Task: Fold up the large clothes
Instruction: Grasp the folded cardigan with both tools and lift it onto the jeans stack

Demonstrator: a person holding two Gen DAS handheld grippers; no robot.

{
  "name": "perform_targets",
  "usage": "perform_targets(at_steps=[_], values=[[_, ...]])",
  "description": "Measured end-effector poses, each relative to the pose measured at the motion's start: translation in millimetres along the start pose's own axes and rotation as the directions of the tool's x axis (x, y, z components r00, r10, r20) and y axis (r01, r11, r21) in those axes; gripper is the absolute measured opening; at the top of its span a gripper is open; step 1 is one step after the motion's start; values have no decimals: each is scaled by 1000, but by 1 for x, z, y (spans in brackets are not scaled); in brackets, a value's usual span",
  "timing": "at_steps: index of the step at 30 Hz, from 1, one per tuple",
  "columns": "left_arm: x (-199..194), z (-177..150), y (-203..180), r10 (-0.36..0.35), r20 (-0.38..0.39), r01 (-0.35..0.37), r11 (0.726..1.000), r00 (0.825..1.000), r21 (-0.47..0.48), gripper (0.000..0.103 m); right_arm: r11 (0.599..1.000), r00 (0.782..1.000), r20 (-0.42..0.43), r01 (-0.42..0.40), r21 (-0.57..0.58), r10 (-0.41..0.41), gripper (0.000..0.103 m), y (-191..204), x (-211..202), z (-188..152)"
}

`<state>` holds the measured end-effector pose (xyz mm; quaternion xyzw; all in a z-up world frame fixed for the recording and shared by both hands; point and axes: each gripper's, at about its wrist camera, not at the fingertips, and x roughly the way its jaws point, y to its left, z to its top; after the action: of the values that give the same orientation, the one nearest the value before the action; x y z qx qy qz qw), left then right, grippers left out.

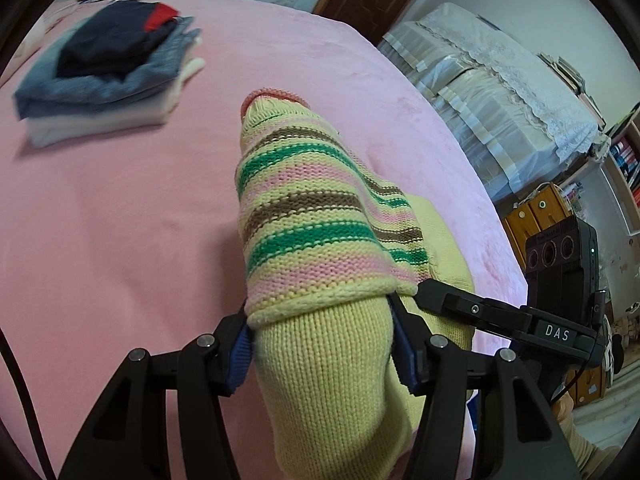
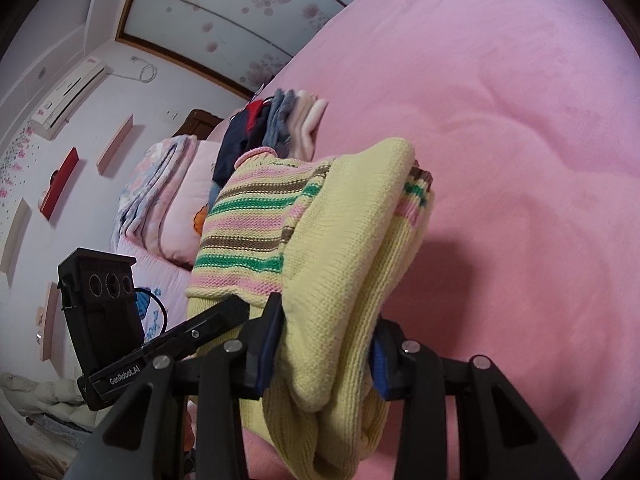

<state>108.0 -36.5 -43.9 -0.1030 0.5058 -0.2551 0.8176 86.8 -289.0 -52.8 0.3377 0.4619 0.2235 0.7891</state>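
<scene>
A folded yellow knit sweater (image 1: 316,216) with pink, green and brown stripes is held above the pink bed (image 1: 120,200). My left gripper (image 1: 324,344) is shut on its thick yellow edge. My right gripper (image 2: 328,344) is shut on the other end of the same sweater (image 2: 340,240), which bunches between its blue pads. The right gripper (image 1: 480,312) shows at the right in the left wrist view. The left gripper (image 2: 192,332) shows at the lower left in the right wrist view.
A stack of folded clothes (image 1: 108,68), navy and denim on white, lies on the far left of the bed; it also shows in the right wrist view (image 2: 276,128). Pillows and a quilt (image 2: 168,196) lie at the head. Covered furniture (image 1: 500,100) stands beyond the bed's right edge.
</scene>
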Motion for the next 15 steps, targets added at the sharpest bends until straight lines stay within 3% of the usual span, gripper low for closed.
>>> perform_targets(at_steps=[9,15], values=[[-59,-16,44,37,47,-35,999,998,-38,57,998,997,-65,-35,-53,31,38,60,30,-23],[-96,21,81,67,122,-58,996,990,-73,57,993,995,-68,-82,-82,77,38,101,59,5]])
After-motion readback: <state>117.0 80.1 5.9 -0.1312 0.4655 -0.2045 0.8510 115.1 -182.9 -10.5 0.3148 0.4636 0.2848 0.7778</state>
